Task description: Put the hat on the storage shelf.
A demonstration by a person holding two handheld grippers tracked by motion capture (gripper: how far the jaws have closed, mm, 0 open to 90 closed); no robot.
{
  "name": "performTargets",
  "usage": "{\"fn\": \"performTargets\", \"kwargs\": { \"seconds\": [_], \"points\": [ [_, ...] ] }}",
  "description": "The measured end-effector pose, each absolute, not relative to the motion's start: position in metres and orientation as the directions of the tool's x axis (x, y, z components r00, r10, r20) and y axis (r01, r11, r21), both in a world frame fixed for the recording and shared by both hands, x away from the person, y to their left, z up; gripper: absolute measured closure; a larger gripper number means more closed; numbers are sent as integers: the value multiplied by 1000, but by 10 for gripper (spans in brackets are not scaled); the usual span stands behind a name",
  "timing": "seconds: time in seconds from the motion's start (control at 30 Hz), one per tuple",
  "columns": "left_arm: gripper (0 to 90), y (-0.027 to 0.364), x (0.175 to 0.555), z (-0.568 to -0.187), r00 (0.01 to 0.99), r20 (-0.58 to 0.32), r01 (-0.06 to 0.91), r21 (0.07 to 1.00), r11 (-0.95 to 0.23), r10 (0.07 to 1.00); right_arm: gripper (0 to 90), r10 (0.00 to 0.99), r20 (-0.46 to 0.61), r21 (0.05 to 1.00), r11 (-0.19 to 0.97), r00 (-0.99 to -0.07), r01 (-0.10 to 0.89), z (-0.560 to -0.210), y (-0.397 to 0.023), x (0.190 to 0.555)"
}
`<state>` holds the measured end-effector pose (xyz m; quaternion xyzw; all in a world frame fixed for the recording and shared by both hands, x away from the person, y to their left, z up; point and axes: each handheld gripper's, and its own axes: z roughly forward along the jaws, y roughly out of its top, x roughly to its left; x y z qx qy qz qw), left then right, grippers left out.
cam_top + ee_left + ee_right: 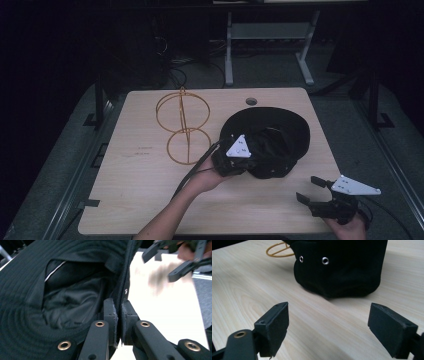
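so on the table (150, 200) there's one black bucket hat (272, 135) and one gold wire stand (182, 127), plus two grippers, one per hand. the hat sits right of the middle, upside down with the opening facing up and its crown on the wood, brim flopped out all around; it's a bit wider side to side than front to back, long axis running roughly left-right across the table. left gripper (235, 162) is at the hat's near-left edge and its jaws are pinched together on the brim, you can see the brim edge squeezed between the pads (110, 315) in the left gripper view. right gripper (312, 189) hangs over the near right corner, well apart from the hat, jaws spread wide with nothing between them. wire stand is just left of the hat, near but not touching as far as i can tell. lots of bare wood on the near left and along the front edge; the hat's far side sits near the back edge.
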<state>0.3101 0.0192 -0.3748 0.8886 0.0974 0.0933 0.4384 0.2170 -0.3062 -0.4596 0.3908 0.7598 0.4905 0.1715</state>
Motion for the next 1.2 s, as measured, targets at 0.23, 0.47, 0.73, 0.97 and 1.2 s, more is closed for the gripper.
{"fn": "performTargets", "kwargs": {
  "seconds": [0.23,0.47,0.73,0.97,1.2],
  "points": [
    [856,13,303,-370,973,31,104,827,-553,230,144,768,100,901,201,-633,385,-457,-296,223],
    [859,9,300,-366,977,14,106,835,-540,213,217,754,89,895,226,-651,383,-462,-284,228],
    [859,-5,293,-357,987,2,83,846,-526,160,316,770,91,908,196,-631,371,-469,-287,233],
    [862,-14,288,-357,995,5,53,839,-542,104,776,743,74,909,225,-665,352,-470,-289,233],
    [838,-8,289,-356,993,3,63,838,-542,121,881,732,71,905,238,-678,352,-468,-286,231]
  ]
}}
